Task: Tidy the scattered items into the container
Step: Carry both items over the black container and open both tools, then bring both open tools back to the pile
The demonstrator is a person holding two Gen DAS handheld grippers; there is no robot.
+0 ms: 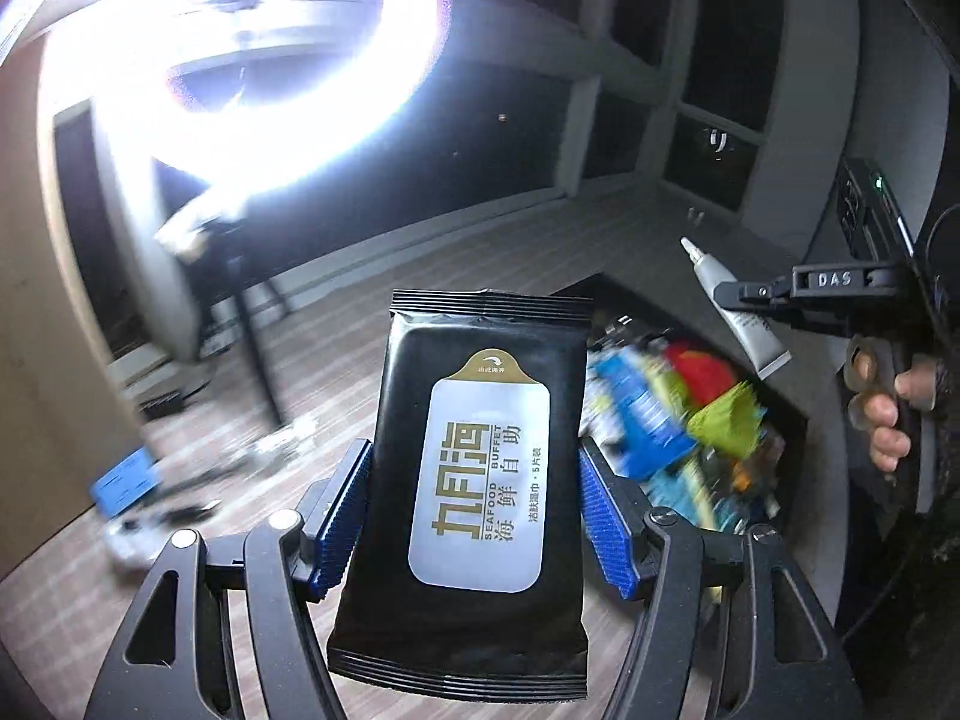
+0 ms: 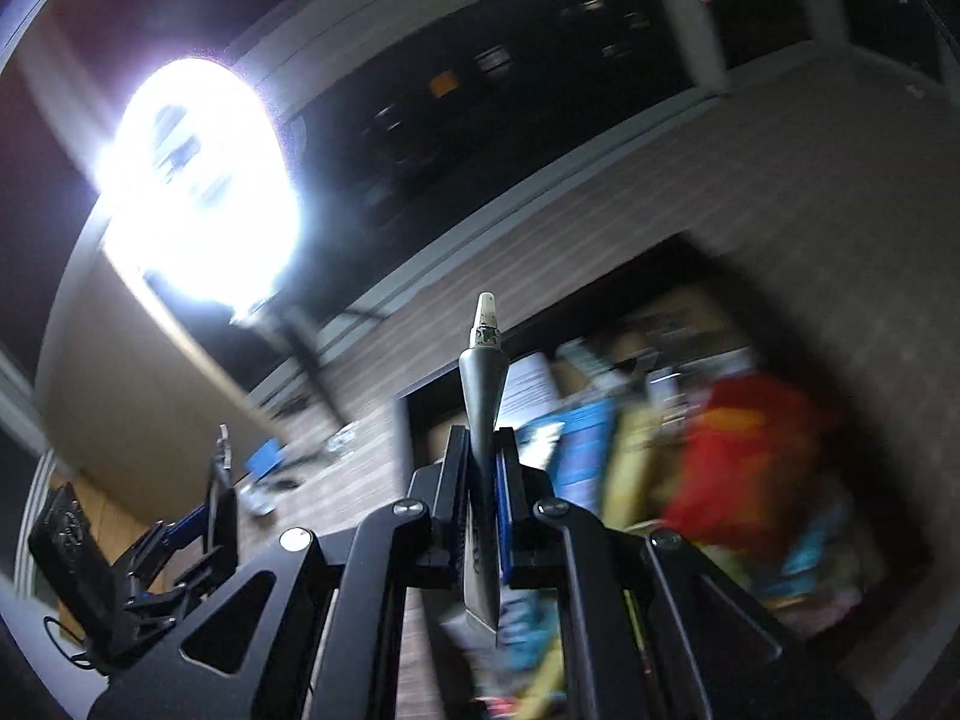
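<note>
Both hands loaded mid-carry: left tool clamped on the black wet-wipes pack, right tool pinched tight on a small grey tube. The already half-full black container sits at 2 o'clock from the pack, so next I'd guess: swing over the container and let go.

Obscured and unreadable areas, both wrist views

The contents of the dark container are smeared by motion blur; only red, green and blue patches register, no single item identifiable. The ring light is blown out, hiding what lies behind it. The wipes pack covers the floor and the container's near left corner. In the right wrist view the tube shows edge-on, its label unreadable, and the left gripper is cut off at the picture's left edge.
</note>
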